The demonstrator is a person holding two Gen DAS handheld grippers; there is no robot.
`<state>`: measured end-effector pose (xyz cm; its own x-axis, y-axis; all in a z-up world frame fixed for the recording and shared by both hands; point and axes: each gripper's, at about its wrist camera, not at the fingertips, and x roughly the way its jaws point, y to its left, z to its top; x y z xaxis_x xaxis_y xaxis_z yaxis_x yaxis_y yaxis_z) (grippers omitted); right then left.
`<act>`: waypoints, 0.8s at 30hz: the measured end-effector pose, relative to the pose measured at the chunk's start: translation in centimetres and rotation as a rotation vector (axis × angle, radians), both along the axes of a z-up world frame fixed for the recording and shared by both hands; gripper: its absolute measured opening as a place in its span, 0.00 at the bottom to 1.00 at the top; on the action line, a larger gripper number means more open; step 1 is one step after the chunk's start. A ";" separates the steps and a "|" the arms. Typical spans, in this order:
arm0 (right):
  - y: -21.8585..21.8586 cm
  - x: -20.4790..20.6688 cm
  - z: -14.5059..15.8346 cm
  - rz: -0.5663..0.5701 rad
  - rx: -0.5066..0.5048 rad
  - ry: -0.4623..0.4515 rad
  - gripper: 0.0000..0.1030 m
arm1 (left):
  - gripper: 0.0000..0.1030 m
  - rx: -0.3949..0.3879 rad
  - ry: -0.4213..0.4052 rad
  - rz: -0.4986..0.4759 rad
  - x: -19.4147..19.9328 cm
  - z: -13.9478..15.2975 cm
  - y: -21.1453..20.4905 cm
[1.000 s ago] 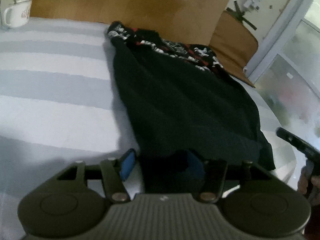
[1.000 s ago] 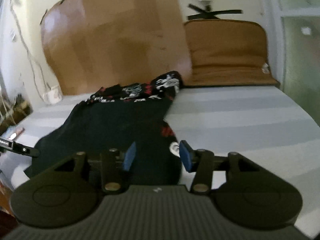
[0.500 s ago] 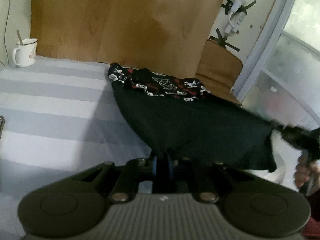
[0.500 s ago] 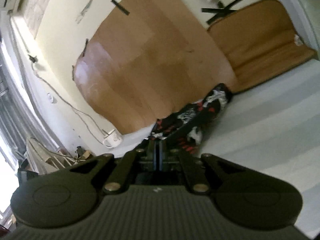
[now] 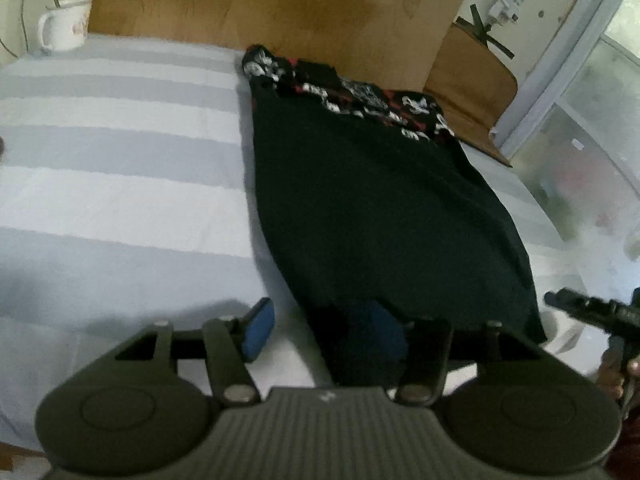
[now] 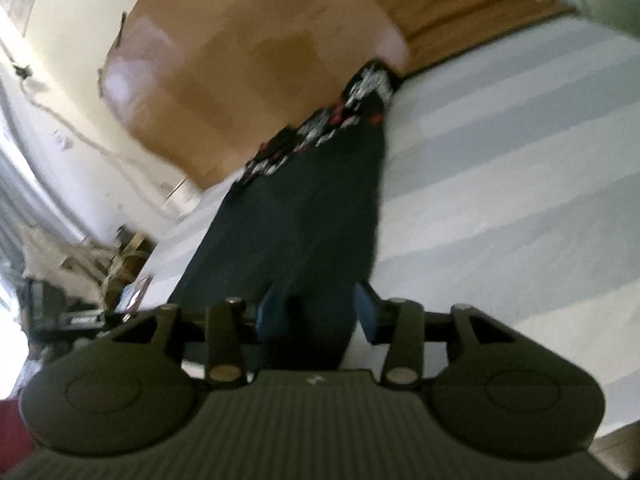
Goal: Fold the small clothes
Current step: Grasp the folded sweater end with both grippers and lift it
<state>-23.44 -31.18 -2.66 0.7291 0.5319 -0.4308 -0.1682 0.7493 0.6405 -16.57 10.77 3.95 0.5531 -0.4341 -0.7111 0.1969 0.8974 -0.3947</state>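
Note:
A black garment (image 5: 380, 208) with a red-and-white printed far end (image 5: 360, 98) lies stretched lengthwise on the grey-and-white striped bed (image 5: 120, 184). My left gripper (image 5: 322, 330) is open at its near left corner; the cloth's edge lies between the blue pads, partly over the right pad (image 5: 380, 330). My right gripper (image 6: 316, 314) is open at the near right corner, with the black garment (image 6: 304, 208) lying between its blue pads (image 6: 266, 314). The right gripper also shows at the right edge of the left wrist view (image 5: 592, 312).
A white mug (image 5: 66, 22) stands at the bed's far left corner. A brown cardboard sheet (image 5: 280, 12) leans on the wall behind the bed, with a brown cushion (image 5: 468, 80) beside it. Clutter (image 6: 80, 264) lies beyond the bed's left side.
Both grippers were shut on the garment's near corners half a second ago, holding them raised. Now both are open and low, and the garment lies flat on the bed.

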 end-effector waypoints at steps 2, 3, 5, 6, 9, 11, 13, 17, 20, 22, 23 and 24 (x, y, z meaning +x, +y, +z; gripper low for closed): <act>0.7 0.8 -0.8 0.013 -0.037 0.031 0.45 | 0.53 0.003 0.020 -0.019 0.3 -0.8 -0.7; 0.8 0.6 -0.8 0.011 -0.046 0.011 0.40 | 0.50 0.023 0.000 -0.028 0.1 -1.0 -1.2; 1.0 0.2 -0.6 0.060 -0.056 0.025 0.07 | 0.13 0.051 0.009 -0.071 0.0 -1.1 -2.0; 1.2 0.1 -0.6 0.074 -0.043 0.021 0.06 | 0.11 0.033 0.019 -0.082 0.0 -1.2 -2.0; 0.8 0.2 0.6 0.103 0.012 -0.001 0.06 | 0.11 -0.032 0.030 -0.090 0.3 -0.6 -0.9; -0.1 0.7 1.7 0.086 0.073 -0.040 0.06 | 0.10 -0.147 0.034 -0.072 0.8 0.2 0.6; -1.0 1.7 2.7 0.056 0.115 -0.076 0.06 | 0.10 -0.246 0.022 -0.037 1.5 0.9 2.1; -2.7 6.0 4.5 0.000 0.156 -0.132 0.06 | 0.10 -0.394 -0.002 0.040 4.8 2.3 3.5; -3.6 11.4 5.1 -0.060 0.181 -0.140 0.06 | 0.11 -0.430 -0.021 0.098 9.7 2.8 3.3; -4.0 16.3 4.9 -0.137 0.179 -0.119 0.07 | 0.18 -0.415 -0.025 0.163 14.2 2.3 2.8; -4.1 18.2 4.7 -0.178 0.151 -0.121 0.12 | 0.24 -0.382 -0.033 0.200 16.3 1.8 2.4; -4.0 19.9 4.5 -0.222 0.089 -0.116 0.27 | 0.42 -0.334 -0.025 0.237 18.2 1.2 2.2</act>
